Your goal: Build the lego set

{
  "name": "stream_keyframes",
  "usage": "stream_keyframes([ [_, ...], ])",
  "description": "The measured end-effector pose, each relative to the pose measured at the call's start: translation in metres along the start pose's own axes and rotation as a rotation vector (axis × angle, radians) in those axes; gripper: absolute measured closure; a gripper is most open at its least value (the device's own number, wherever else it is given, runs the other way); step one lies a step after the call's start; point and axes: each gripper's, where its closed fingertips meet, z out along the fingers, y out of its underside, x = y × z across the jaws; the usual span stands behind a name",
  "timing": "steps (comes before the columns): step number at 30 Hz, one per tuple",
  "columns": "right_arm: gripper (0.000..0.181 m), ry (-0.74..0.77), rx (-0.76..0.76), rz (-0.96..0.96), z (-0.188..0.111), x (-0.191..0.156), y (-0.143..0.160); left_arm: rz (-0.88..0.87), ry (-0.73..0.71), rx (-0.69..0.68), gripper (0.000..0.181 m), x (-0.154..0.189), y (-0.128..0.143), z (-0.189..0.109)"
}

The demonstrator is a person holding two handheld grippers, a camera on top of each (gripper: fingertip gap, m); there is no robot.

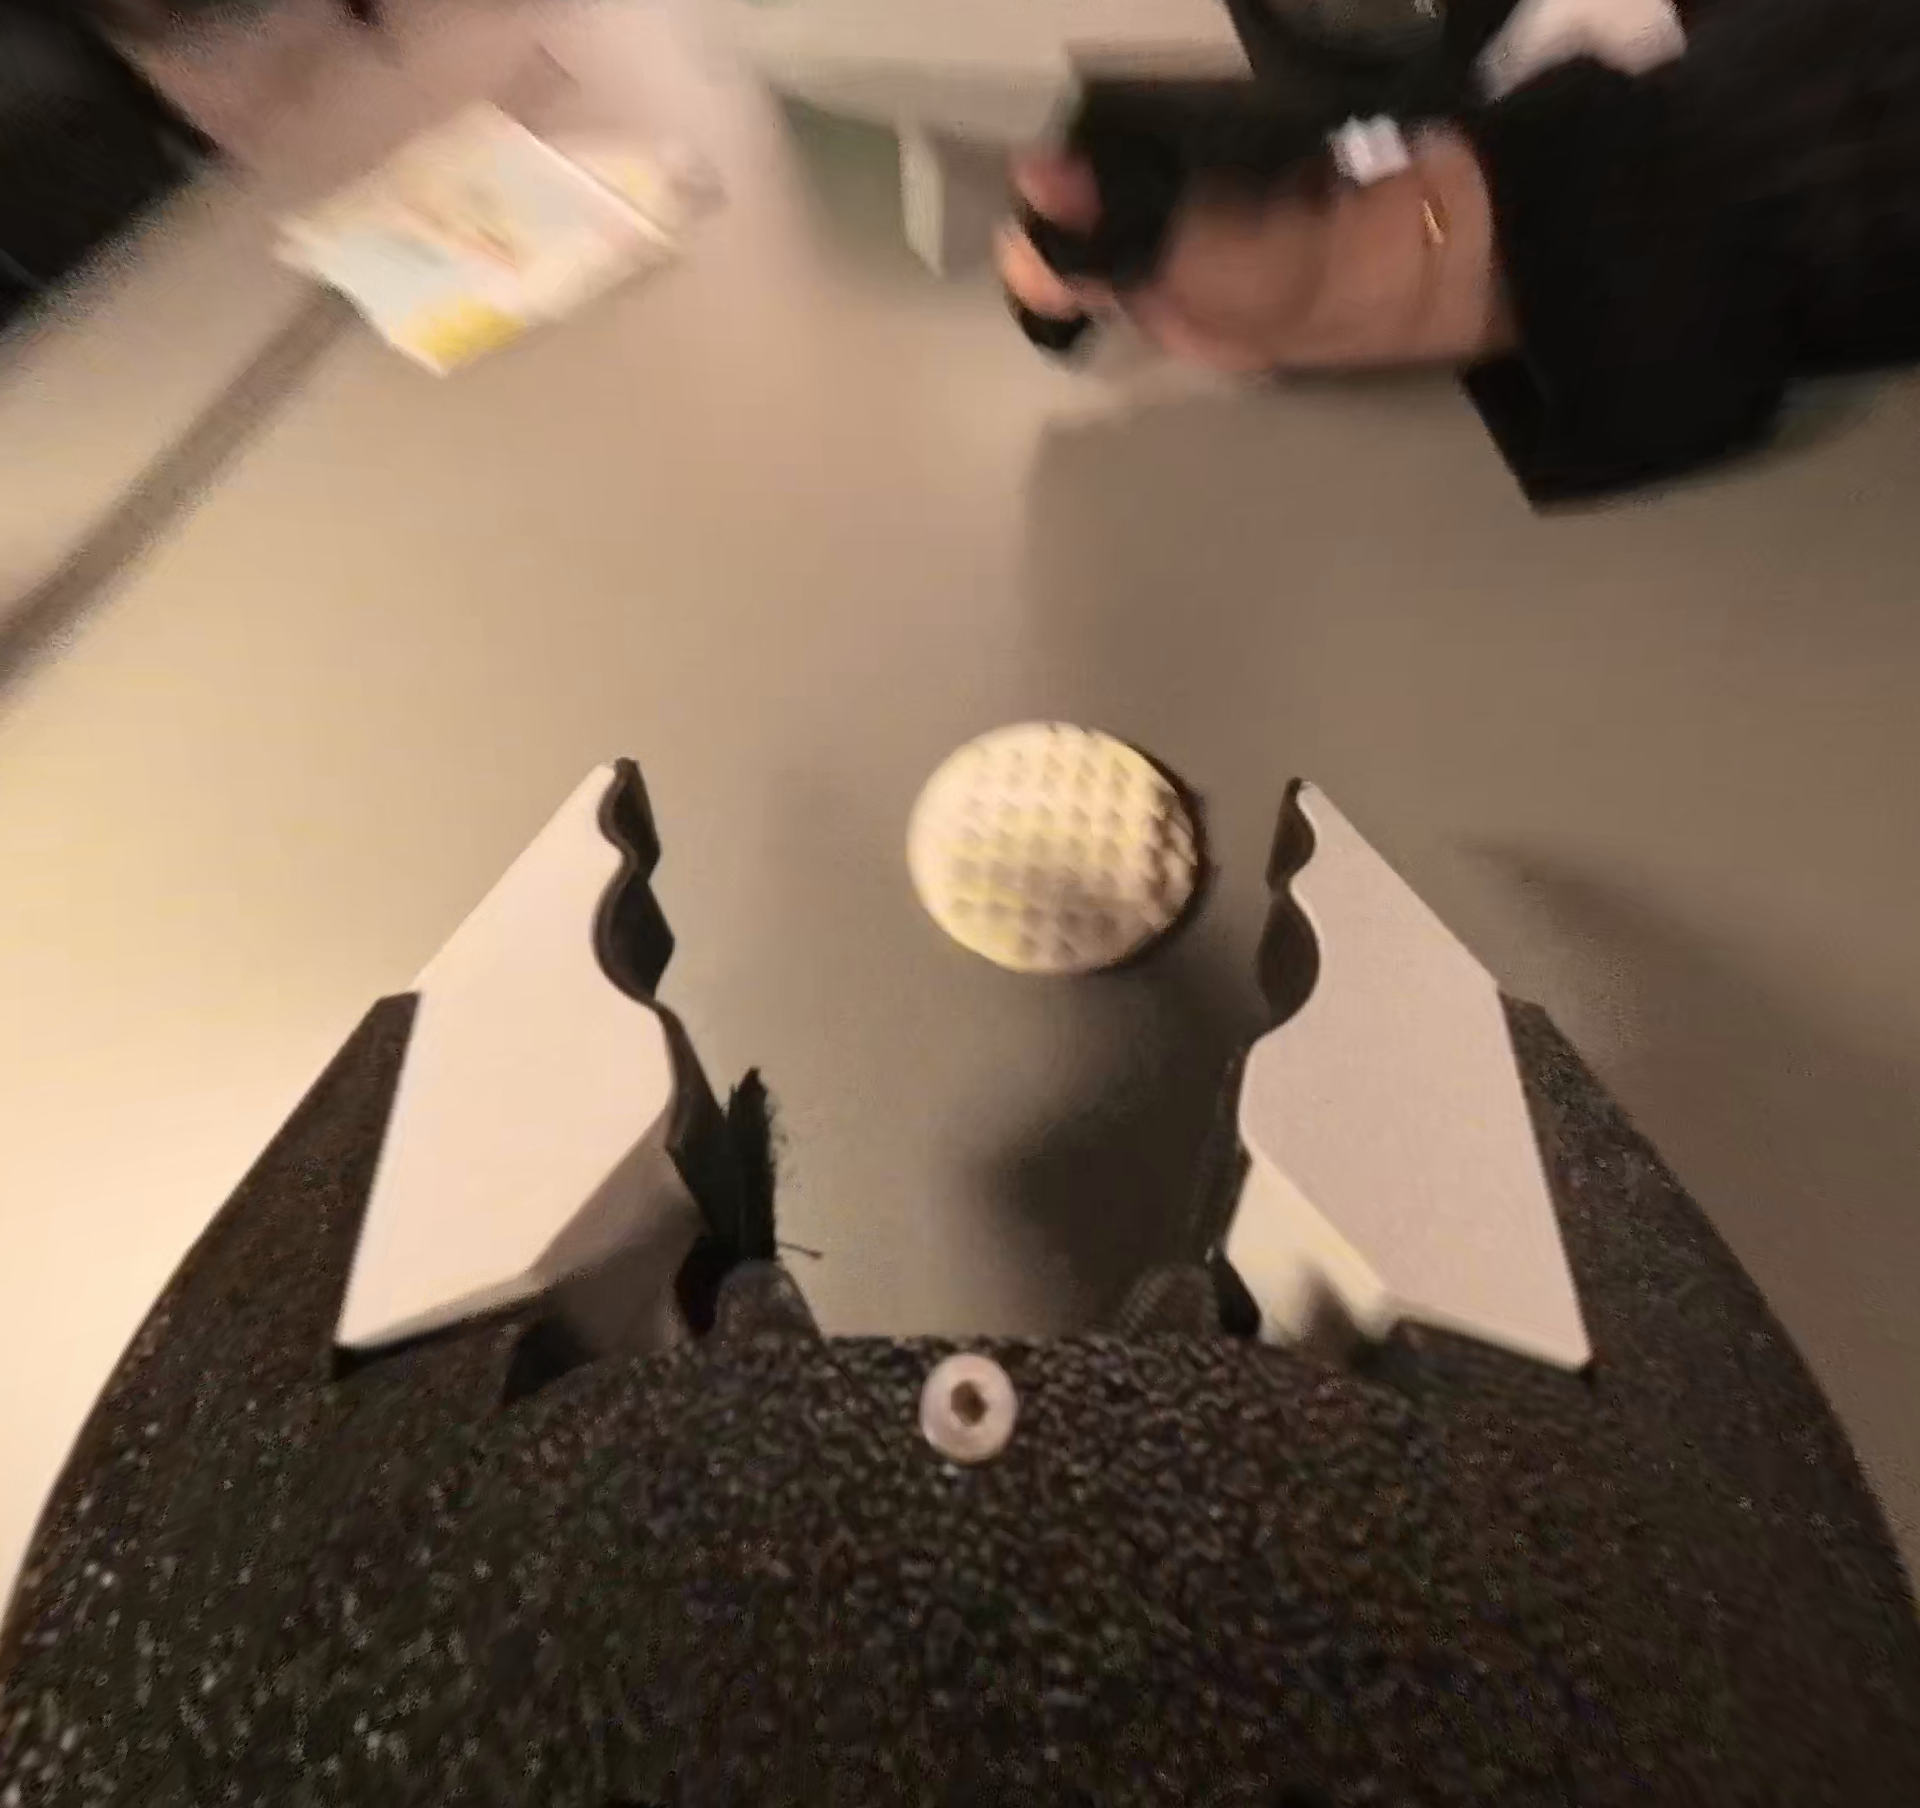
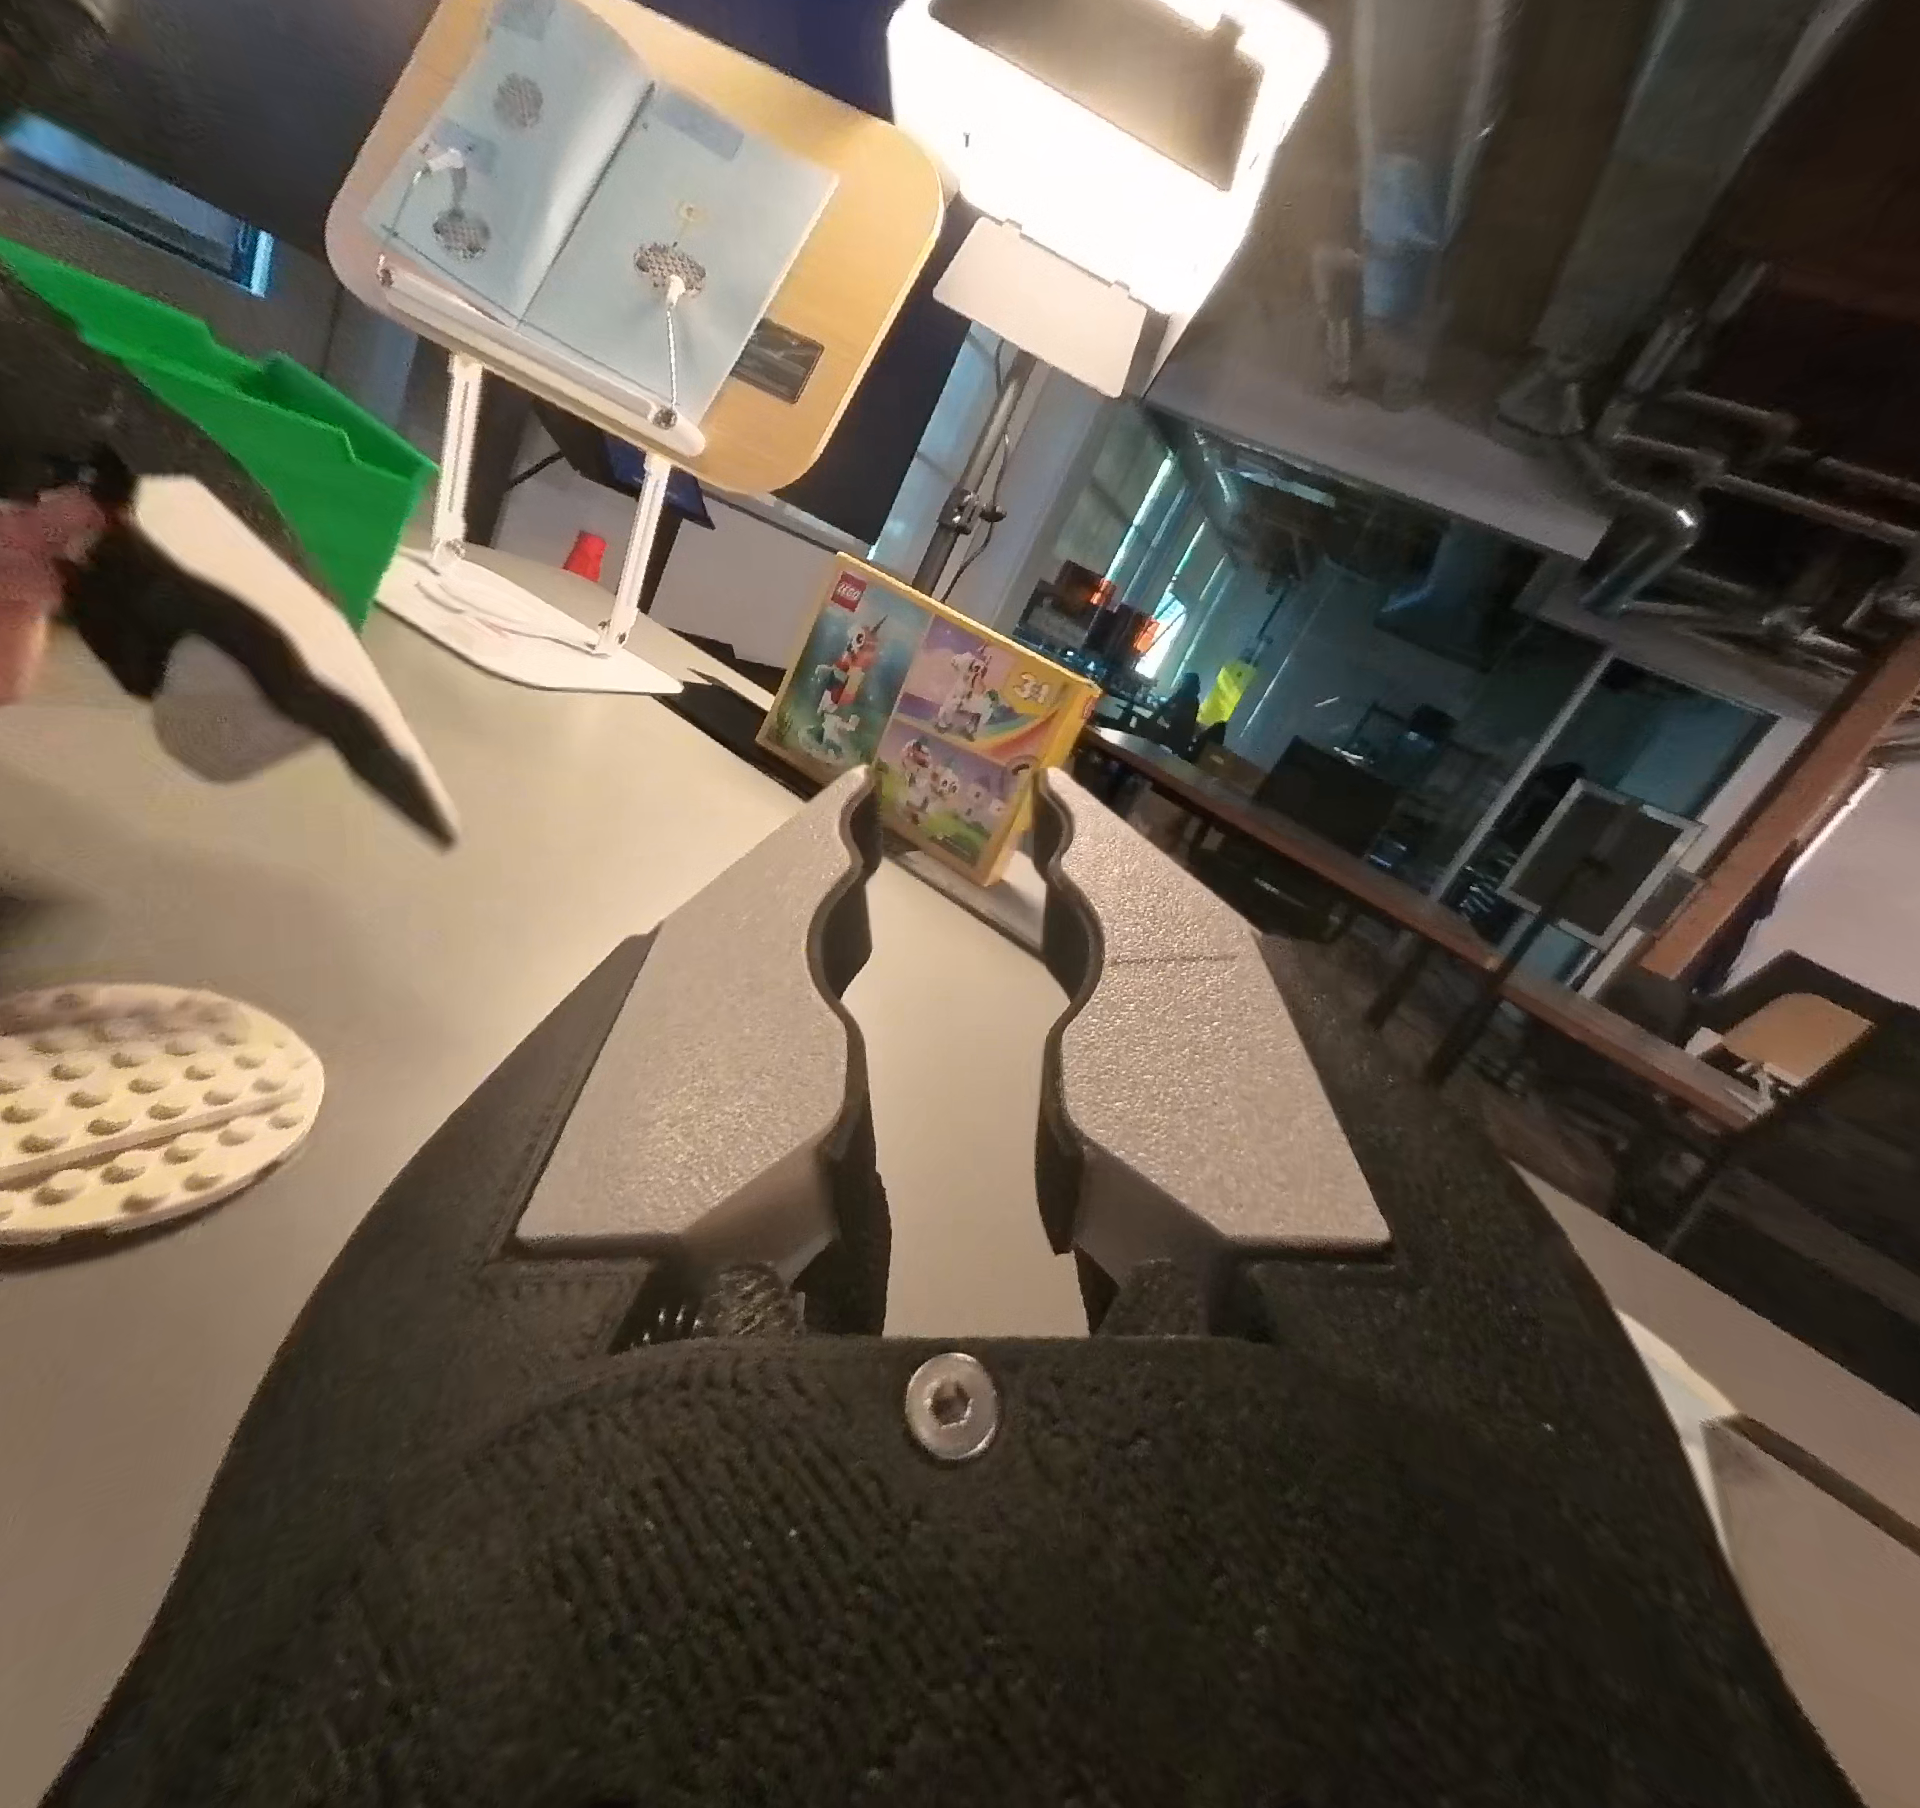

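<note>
A round cream studded Lego plate [image 1: 1055, 849] lies flat on the grey table [image 1: 520, 615]. My left gripper [image 1: 961, 782] is open wide and empty, low over the table, with the plate just ahead between its fingertips and nearer the right finger. The plate also shows at the left edge of the right wrist view [image 2: 135, 1104]. My right gripper [image 2: 951, 787] is open with a narrow gap and holds nothing; it points over the table toward the Lego box [image 2: 935, 719]. One left gripper finger [image 2: 291, 657] shows blurred above the plate.
A person's hand [image 1: 1299, 272] holds the right gripper's handle at the far right. A green bin [image 2: 291, 439], a stand with an open instruction booklet [image 2: 623, 220] and a bright lamp [image 2: 1101, 44] stand at the back. The box is blurred in the left wrist view [image 1: 488, 231].
</note>
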Motion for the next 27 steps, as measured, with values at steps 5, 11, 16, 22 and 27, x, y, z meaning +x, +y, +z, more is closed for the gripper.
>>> stream_keyframes([
  [5,0.158,0.075,0.012,0.023,-0.007,0.014,-0.004,-0.068,-0.519,0.505,0.108,-0.060,-0.051,-0.079],
  [11,0.181,0.042,-0.029,0.021,-0.006,0.007,0.002,0.050,-0.658,0.450,0.164,-0.051,-0.044,-0.083],
  [16,0.181,-0.013,-0.059,-0.017,-0.002,-0.006,0.007,0.192,-0.603,0.329,0.181,-0.037,-0.038,-0.061],
  [22,0.181,-0.559,-0.165,0.107,-0.014,-0.092,0.006,0.148,-0.225,0.066,0.181,0.001,-0.006,-0.021],
  [27,0.152,-0.812,-0.330,0.099,-0.033,-0.137,0.019,0.236,-0.121,-0.091,0.179,0.018,0.022,-0.010],
])
